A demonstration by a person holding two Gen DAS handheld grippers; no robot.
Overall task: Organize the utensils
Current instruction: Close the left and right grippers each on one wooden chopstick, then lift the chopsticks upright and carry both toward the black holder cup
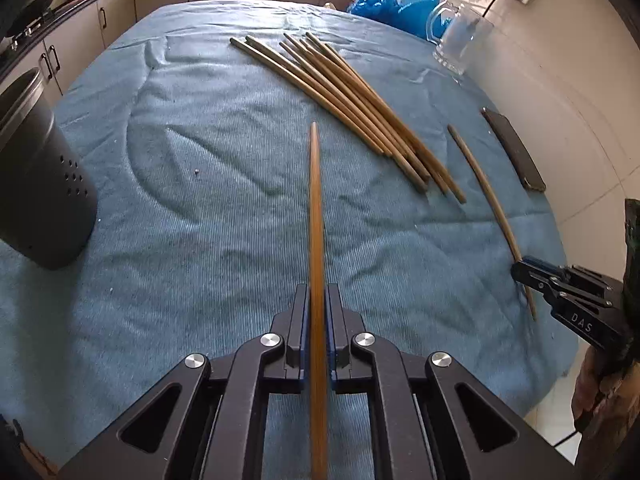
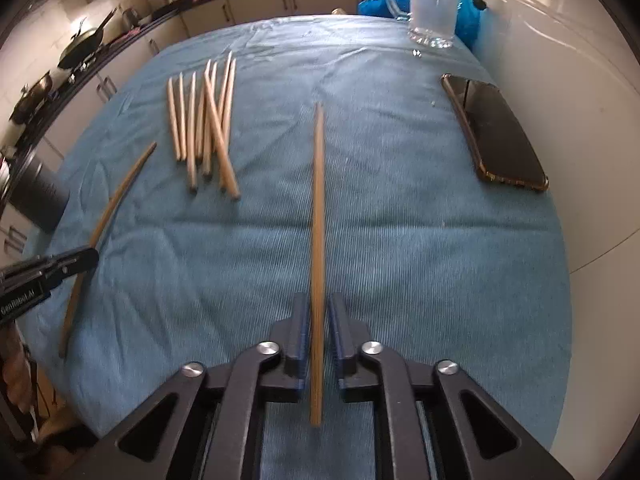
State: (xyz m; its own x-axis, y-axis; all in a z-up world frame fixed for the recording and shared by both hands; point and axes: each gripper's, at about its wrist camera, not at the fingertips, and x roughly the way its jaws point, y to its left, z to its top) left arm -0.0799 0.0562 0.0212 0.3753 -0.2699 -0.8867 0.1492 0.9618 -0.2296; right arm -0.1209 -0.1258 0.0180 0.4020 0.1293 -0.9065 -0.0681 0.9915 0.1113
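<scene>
Holder: dark round utensil holder [image 1: 40,184] with small holes in its wall stands at the left edge of the table, well apart from the loose sticks; seen also far left in the right wrist view [image 2: 38,196].
Table cover: blue ribbed cloth [image 1: 200,220] over the whole tabletop, creased in places.
Left gripper: left gripper [image 1: 319,300] pinches one chopstick, pads pressed on both sides of it, no gap visible.
Left chopstick: brown chopstick [image 1: 315,208] runs straight forward from the jaws, tip above the cloth, pointing toward the pile.
Pile: loose chopsticks [image 1: 352,108] lie on the cloth in a fan, about eight or nine, some crossing; right wrist view shows them left of centre [image 2: 206,124].
Right gripper: right gripper [image 2: 319,312] has a second chopstick [image 2: 318,240] between its jaws; the stick lies against the left pad, a narrow gap shows beside the right pad. Whether it is firmly clamped, cannot tell.
Mug: clear glass mug [image 2: 434,4] at the far right end of the table.
Phone: dark phone [image 2: 494,132] flat on the cloth near the right edge.
Bag: blue plastic bag [image 1: 404,6] behind the mug.
</scene>
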